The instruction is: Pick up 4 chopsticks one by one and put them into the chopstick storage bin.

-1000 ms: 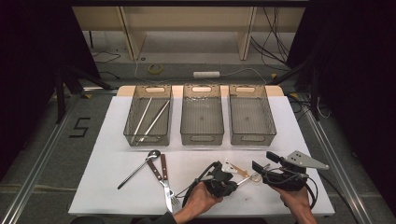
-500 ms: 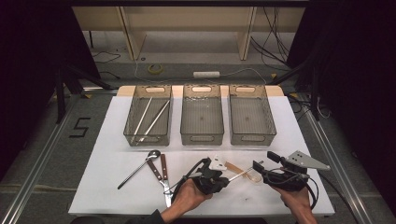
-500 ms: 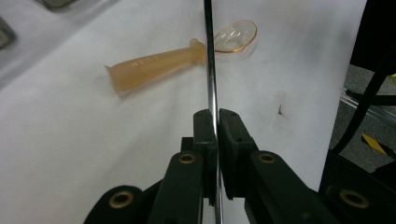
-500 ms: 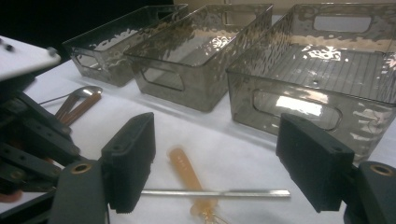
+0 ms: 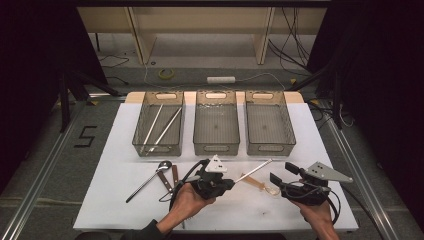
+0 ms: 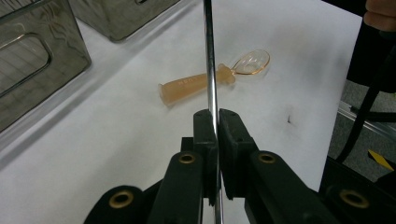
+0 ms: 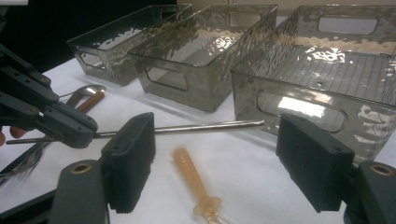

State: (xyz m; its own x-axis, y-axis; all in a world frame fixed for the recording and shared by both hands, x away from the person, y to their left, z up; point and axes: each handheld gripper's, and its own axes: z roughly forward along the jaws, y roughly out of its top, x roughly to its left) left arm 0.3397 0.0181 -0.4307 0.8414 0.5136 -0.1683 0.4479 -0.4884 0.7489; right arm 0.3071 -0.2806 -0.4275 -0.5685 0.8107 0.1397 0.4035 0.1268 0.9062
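Tools at near edge of white counter [image 5: 120, 200], one per hand. Left tool [image 5: 224, 184] has jaws pressed together on a thin metal rod [image 5: 256, 168], gripped partway along its length; rod is lifted off the counter & sticks out toward the right tray [image 5: 267, 150], tip just short of it. In left gripper view the rod [image 6: 210, 70] runs straight up from betw. the two black pads, w/ the orange plastic spoon [image 6: 212, 81] lying on the counter behind it. Right tool [image 5: 284, 176] hovers low at the right, jaws spread wide, nothing betw. them; in right gripper view the rod [image 7: 205, 126] passes level across, beyond the pads, spoon [image 7: 194, 179] on the counter under it. Three smoky clear trays in a row at the back: left tray [image 5: 137, 145] has two long rods in it, middle tray [image 5: 216, 148] & right one look bare. Metal spoon [image 5: 150, 178] & wood-handled utensil [image 5: 175, 175] lie to the left of the left hand [image 5: 187, 200].
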